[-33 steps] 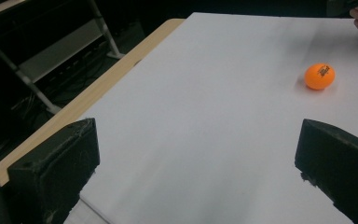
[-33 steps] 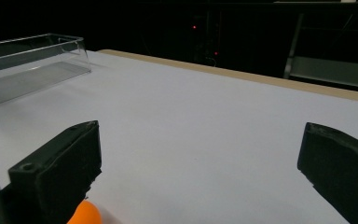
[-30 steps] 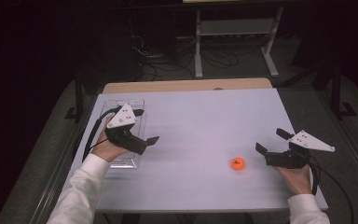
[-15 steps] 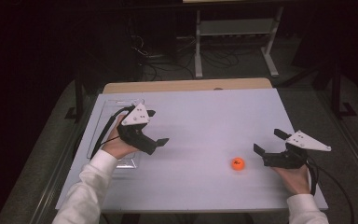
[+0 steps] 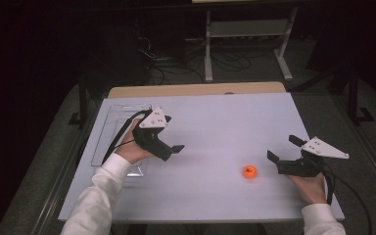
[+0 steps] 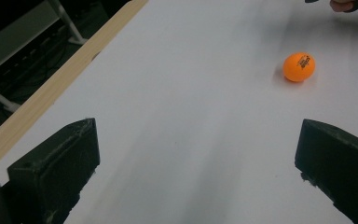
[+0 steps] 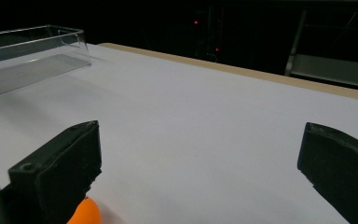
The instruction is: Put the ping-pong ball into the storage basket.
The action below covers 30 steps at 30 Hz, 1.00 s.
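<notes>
My left tongs (image 5: 169,147) have swung off the clear tray (image 5: 108,128) and out over the white worktop (image 5: 215,122) in the last second, jaws wide apart and empty, so I read this as lining up on the orange ping-pong ball (image 5: 249,171). Right tongs (image 5: 285,155) haven't moved: also gaping, empty, ball just beside their near jaw. From the left gripper view the ball (image 6: 299,66) lies well ahead, off toward the right jaw, not between them.

Bare table (image 5: 210,122) is seen between the left gripper (image 5: 174,149) and the orange ball (image 5: 248,171), with nothing in the way. A clear tray (image 5: 108,128) lies along the table's left edge.
</notes>
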Tool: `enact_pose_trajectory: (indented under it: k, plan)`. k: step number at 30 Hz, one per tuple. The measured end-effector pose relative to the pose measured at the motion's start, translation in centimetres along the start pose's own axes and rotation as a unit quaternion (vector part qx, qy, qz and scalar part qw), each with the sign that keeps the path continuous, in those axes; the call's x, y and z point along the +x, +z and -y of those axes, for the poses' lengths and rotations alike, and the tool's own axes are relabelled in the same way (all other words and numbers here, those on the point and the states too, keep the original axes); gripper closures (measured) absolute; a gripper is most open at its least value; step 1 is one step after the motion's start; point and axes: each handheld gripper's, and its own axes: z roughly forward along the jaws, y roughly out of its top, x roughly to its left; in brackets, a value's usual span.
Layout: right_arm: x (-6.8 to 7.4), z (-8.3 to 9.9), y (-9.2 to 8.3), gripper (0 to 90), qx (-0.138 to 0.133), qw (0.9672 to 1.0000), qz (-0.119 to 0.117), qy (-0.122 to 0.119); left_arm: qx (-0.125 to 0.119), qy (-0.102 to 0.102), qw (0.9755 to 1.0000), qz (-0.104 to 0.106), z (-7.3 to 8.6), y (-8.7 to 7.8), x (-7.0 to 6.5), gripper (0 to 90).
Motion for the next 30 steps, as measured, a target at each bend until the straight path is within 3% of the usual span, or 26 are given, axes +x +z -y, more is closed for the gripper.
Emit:
enact_pose_trajectory:
  k: [30]
  plan:
    - [0.0,0.0,-0.1,0.0,-0.003,1.0000,0.000,0.003,0.033,0.031,0.9983,0.036,-3.1,3.6,-0.9,0.0]
